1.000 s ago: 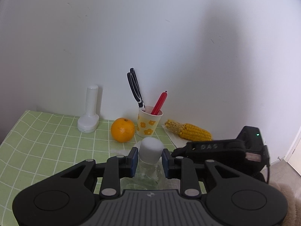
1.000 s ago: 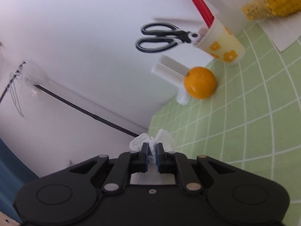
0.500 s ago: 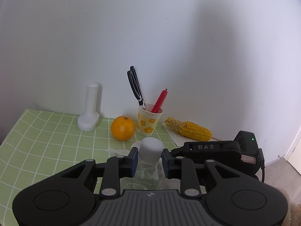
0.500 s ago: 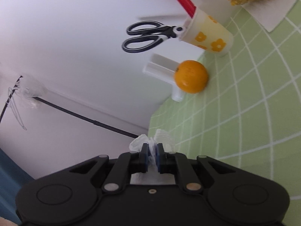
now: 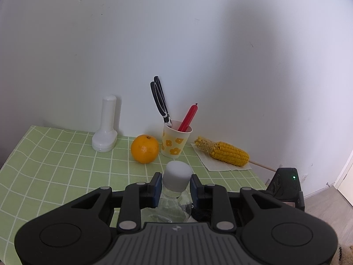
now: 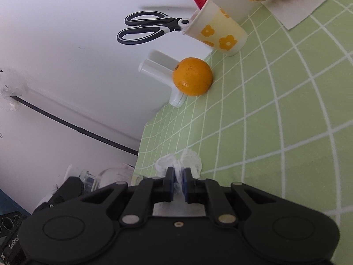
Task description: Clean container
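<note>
My left gripper (image 5: 174, 187) is shut on a clear plastic bottle (image 5: 169, 207) with a white cap (image 5: 178, 175), held upright above the green checked tablecloth (image 5: 55, 165). My right gripper (image 6: 178, 182) is shut on a crumpled white tissue (image 6: 187, 159); its view is rolled sideways. The bottle also shows at the lower left of the right wrist view (image 6: 110, 174), beside part of the left gripper. The right gripper's body shows at the lower right of the left wrist view (image 5: 284, 190).
Along the white wall stand a white bottle-shaped object (image 5: 106, 130), an orange (image 5: 144, 148), a flowered paper cup (image 5: 175, 141) holding scissors (image 5: 160, 101) and a red pen (image 5: 188, 117), and a corn cob (image 5: 222, 151) on a paper napkin (image 5: 220, 165).
The right gripper has dropped lower and drawn back in the left view. In the right view the scene has shifted and the bottle has come into sight at lower left. Both grips unchanged.
</note>
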### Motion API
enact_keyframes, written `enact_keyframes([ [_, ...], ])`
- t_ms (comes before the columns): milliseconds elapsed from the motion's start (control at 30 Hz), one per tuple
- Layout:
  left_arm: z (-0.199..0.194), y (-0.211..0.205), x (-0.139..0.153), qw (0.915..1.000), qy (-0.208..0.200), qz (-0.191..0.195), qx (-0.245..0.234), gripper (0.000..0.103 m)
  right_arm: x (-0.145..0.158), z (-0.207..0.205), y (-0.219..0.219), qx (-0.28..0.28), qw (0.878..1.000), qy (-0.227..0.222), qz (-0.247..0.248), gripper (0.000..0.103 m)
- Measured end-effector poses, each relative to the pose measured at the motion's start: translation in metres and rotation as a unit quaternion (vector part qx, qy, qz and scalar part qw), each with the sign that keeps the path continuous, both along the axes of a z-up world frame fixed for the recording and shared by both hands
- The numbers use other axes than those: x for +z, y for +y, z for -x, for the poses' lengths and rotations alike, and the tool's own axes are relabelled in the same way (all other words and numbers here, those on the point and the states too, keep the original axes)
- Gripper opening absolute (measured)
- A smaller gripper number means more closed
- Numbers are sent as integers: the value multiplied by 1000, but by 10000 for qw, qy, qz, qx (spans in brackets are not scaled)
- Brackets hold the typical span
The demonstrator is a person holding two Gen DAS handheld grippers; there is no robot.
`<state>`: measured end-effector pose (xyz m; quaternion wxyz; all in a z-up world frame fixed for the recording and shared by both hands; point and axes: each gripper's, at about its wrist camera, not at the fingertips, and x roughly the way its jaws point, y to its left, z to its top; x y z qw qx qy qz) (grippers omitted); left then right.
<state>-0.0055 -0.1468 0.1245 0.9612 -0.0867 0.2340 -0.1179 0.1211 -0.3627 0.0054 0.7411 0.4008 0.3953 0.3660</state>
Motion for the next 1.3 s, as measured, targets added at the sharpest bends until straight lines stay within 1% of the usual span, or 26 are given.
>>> enact_keyframes([
  [267, 1, 0, 1, 10000, -57, 1, 43, 29, 2, 21, -9, -135, 9998, 109, 31, 9],
  [567, 3, -2, 1, 9999, -72, -44, 99, 29, -4, 46, -14, -101, 9989, 372, -252, 9],
  [700, 5, -5, 1, 9998, -78, -78, 163, 29, -8, 53, -19, -143, 9966, 516, -629, 9],
  [867, 6, -10, 2, 9995, -94, -171, 252, 29, -12, 60, -32, -335, 9905, 645, -1170, 9],
  [1133, 14, -17, 3, 9986, -155, -279, 429, 30, -24, 60, -56, -885, 9794, 775, -1644, 9],
  [1167, 16, -19, 3, 9983, -165, -315, 463, 32, -28, 61, -59, -963, 9768, 811, -1733, 9],
  [1200, 19, -20, 3, 9980, -167, -350, 500, 39, -31, 61, -62, -1028, 9743, 853, -1813, 9],
  [1233, 21, -22, 3, 9977, -165, -384, 538, 43, -34, 61, -64, -1075, 9723, 890, -1876, 9],
  [1300, 27, -26, 0, 9971, -125, -400, 632, 64, -39, 62, -69, -1160, 9697, 911, -1948, 9],
])
